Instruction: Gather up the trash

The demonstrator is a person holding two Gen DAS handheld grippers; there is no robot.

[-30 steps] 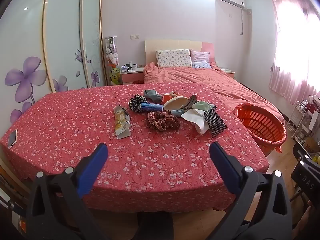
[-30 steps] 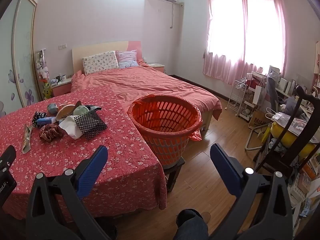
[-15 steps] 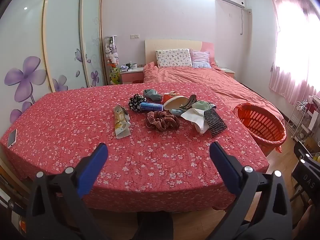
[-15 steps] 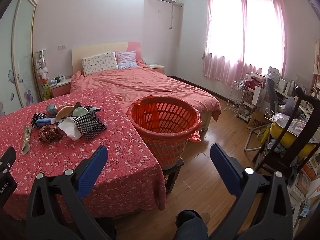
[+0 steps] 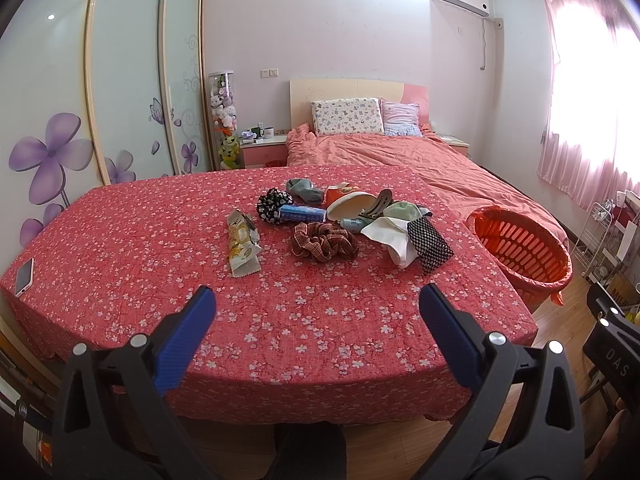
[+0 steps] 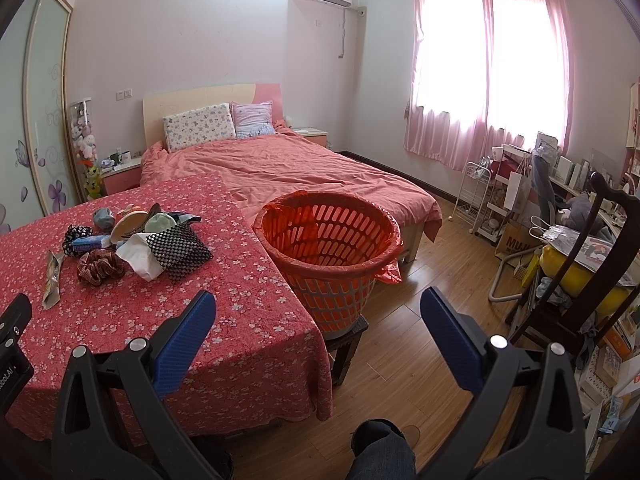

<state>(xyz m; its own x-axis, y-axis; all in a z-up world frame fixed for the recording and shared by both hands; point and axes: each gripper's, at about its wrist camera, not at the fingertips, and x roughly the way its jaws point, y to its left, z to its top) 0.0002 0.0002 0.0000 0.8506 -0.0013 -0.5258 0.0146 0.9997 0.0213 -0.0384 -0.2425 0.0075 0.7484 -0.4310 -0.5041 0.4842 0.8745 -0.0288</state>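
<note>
A heap of small items lies mid-table on the red flowered cloth (image 5: 140,240): a yellow snack wrapper (image 5: 241,247), a brown scrunchie (image 5: 323,241), a crumpled white tissue (image 5: 394,240), a black checked pouch (image 5: 430,245), a blue tube (image 5: 302,213). An orange basket (image 6: 326,248) lined with a red bag stands off the table's right edge. My left gripper (image 5: 316,312) hangs open above the table's near edge, well short of the heap. My right gripper (image 6: 318,316) is open and empty, in front of the basket.
A phone (image 5: 24,276) lies at the table's left edge. A bed (image 6: 304,172) with pillows stands behind the table. To the right are a white wire rack (image 6: 476,196), a dark chair (image 6: 580,264) and cluttered shelves. A person's knee (image 6: 380,452) shows below over wooden floor.
Both views have shifted only slightly; the right gripper has drifted a touch nearer the basket. Nothing was taken hold of or let go.
</note>
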